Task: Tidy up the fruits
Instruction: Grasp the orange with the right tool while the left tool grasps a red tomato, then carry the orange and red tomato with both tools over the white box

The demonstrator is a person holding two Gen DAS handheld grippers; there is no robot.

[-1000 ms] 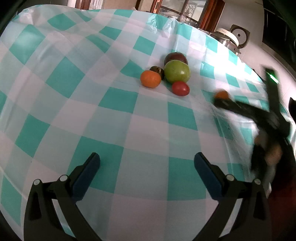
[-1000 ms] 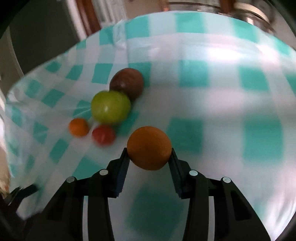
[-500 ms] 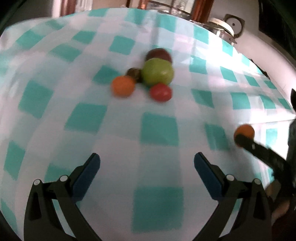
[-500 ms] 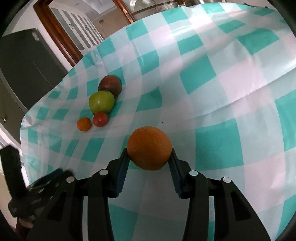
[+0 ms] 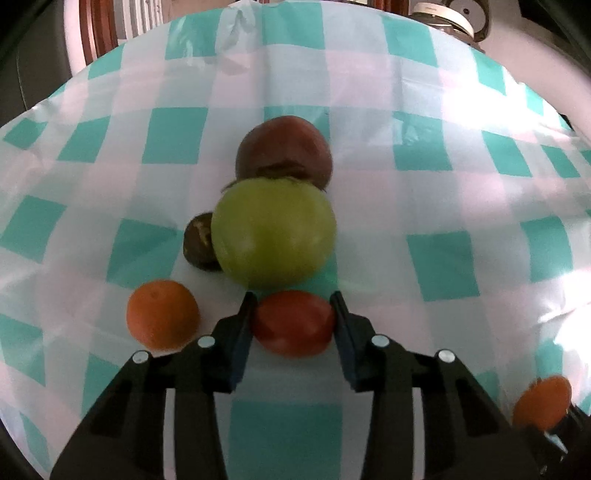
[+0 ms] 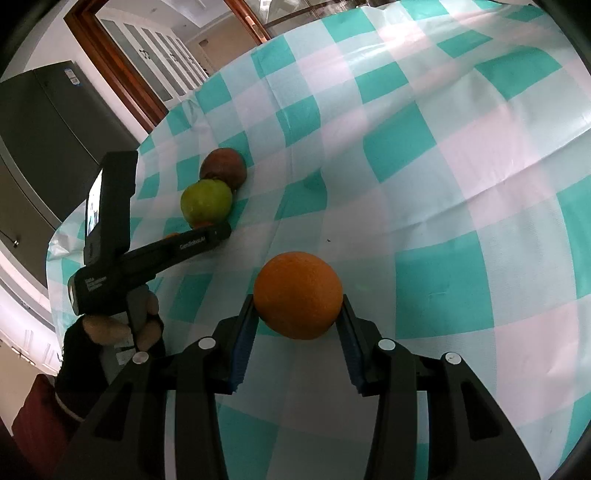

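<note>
My left gripper is closing on a red tomato; both pads touch its sides. Just behind it lie a green fruit, a dark red fruit and a small dark fruit. A small orange fruit lies to the left of the fingers. My right gripper is shut on an orange and holds it above the checked tablecloth. That orange also shows at the lower right of the left wrist view. In the right wrist view the left gripper reaches into the fruit pile.
The teal and white cloth covers a round table whose edge curves close behind the pile. A rice cooker stands beyond the far edge. A dark fridge and a wooden door frame lie past the table's left side.
My left gripper moved up to the fruit pile and closed around the red tomato; before, it was wide open. The right gripper swung right with the orange, then stopped.
</note>
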